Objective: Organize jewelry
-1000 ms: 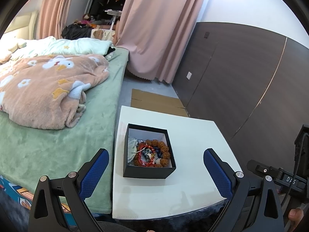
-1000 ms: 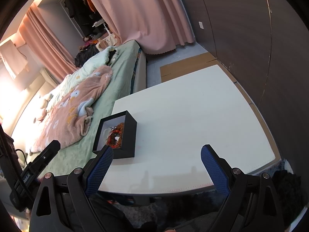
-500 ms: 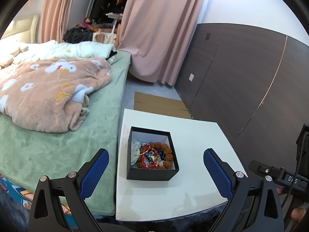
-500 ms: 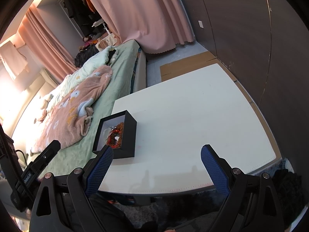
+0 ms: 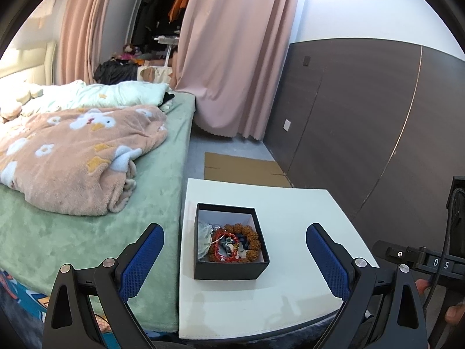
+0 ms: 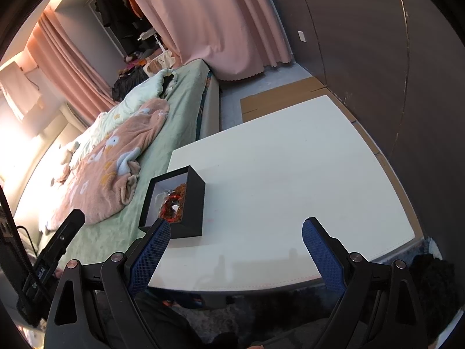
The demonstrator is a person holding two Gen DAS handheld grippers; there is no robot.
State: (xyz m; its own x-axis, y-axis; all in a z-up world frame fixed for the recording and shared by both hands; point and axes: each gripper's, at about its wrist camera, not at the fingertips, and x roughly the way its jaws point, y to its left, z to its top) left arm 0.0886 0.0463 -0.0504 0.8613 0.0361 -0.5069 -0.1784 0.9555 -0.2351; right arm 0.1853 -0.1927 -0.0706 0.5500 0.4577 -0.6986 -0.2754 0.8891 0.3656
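A black open box (image 5: 229, 270) sits on the left part of the white table (image 5: 296, 221). It holds a pile of jewelry (image 5: 232, 242): brown bead bracelets, a red string bracelet, dark beads and a pale piece. My left gripper (image 5: 234, 250) is open and empty, held above and in front of the box. My right gripper (image 6: 235, 242) is open and empty, over the table's front edge, to the right of the box (image 6: 193, 203). The jewelry (image 6: 174, 203) shows partly inside it there.
A bed with a green sheet (image 5: 87, 232) and a pink blanket (image 5: 72, 157) borders the table's left side. A dark panelled wall (image 5: 363, 122) runs on the right. Flat cardboard (image 5: 244, 168) lies on the floor beyond the table. Pink curtains (image 5: 232, 52) hang behind.
The left wrist view has pulled back and up a little, so the box looks smaller and lower. The right gripper has not moved. Both grippers stay open.
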